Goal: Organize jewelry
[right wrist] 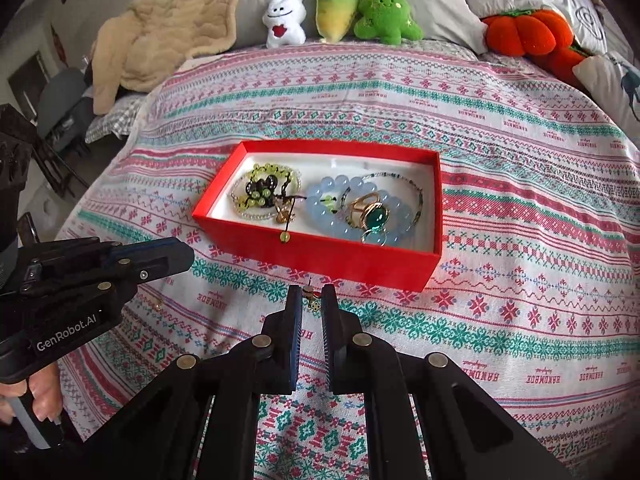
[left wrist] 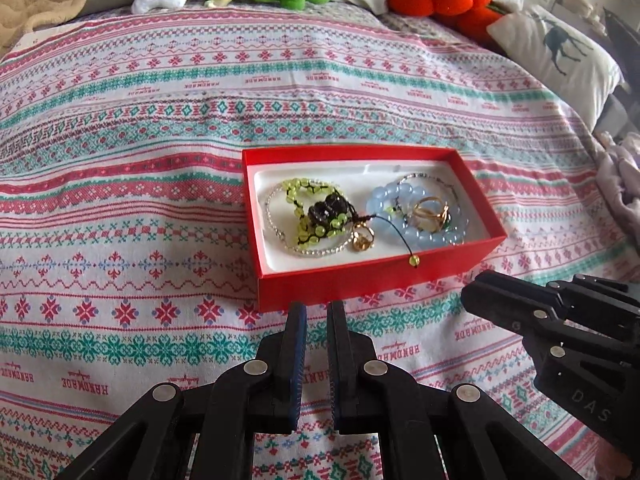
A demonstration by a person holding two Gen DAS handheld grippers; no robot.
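Red jewelry box (right wrist: 320,256) mid-bed on patterned bedspread (right wrist: 520,320), open cloth on all sides; plush toys (right wrist: 340,8) along far edge. Inside: green bead bracelet (left wrist: 316,216) left, blue bead bracelet (right wrist: 352,216) with gold ring (right wrist: 370,210) right. Right gripper (right wrist: 311,300) jaws narrow around small earring (right wrist: 312,300) just before box's near wall; left gripper (left wrist: 316,312) jaws narrow, holding nothing
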